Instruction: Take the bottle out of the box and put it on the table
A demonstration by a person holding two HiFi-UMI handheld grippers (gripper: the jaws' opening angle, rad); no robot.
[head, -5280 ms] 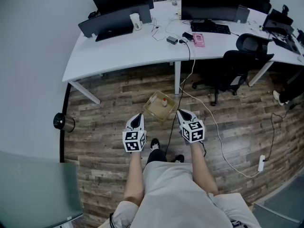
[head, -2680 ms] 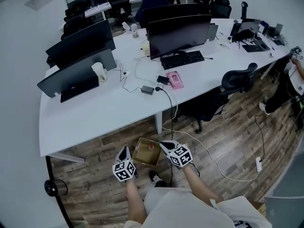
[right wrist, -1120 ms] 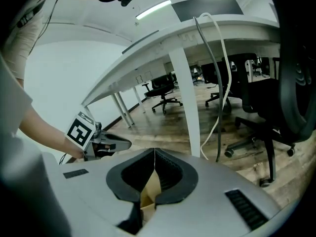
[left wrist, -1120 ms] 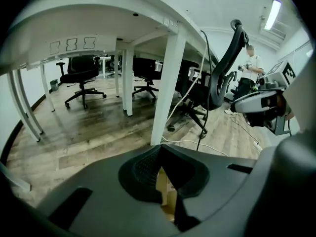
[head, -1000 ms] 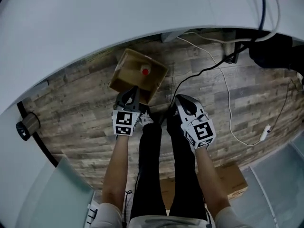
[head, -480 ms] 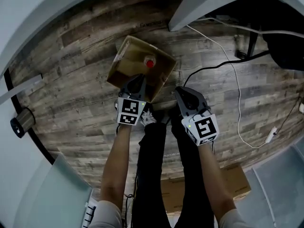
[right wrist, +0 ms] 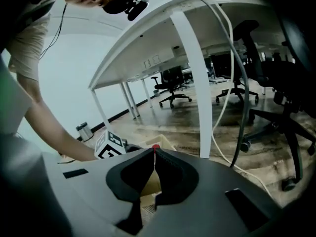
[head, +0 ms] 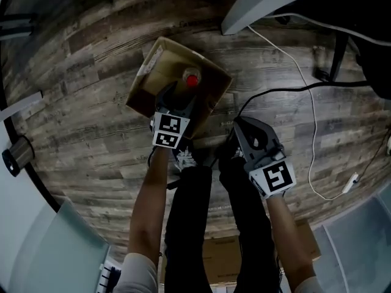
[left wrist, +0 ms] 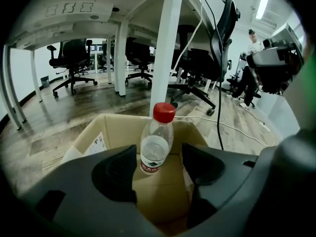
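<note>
A clear plastic bottle (left wrist: pixel 155 142) with a red cap (head: pixel 192 80) stands upright inside an open cardboard box (head: pixel 153 72) on the wooden floor. My left gripper (head: pixel 179 96) reaches into the box from its near side. Its jaws are opening, and in the left gripper view the bottle stands between and just beyond the two pads (left wrist: pixel 118 174) without touching either. My left gripper (left wrist: pixel 159 164) holds nothing. My right gripper (head: pixel 239 126) hangs to the right of the box, outside it, and my right gripper (right wrist: pixel 154 154) is shut and empty, with the red cap (right wrist: pixel 156 146) just past its tips.
A white desk leg (left wrist: pixel 165 43) rises right behind the box, under the desk top. Cables (head: pixel 311 121) trail over the floor at the right. My shoes (head: pixel 189 157) stand just before the box. Office chairs (left wrist: pixel 74 58) stand farther back, a metal bin (head: pixel 15 154) at the left.
Both grippers have sunk toward the floor. The left one has gone forward over the box rim and its jaws have spread from shut to open beside the bottle.
</note>
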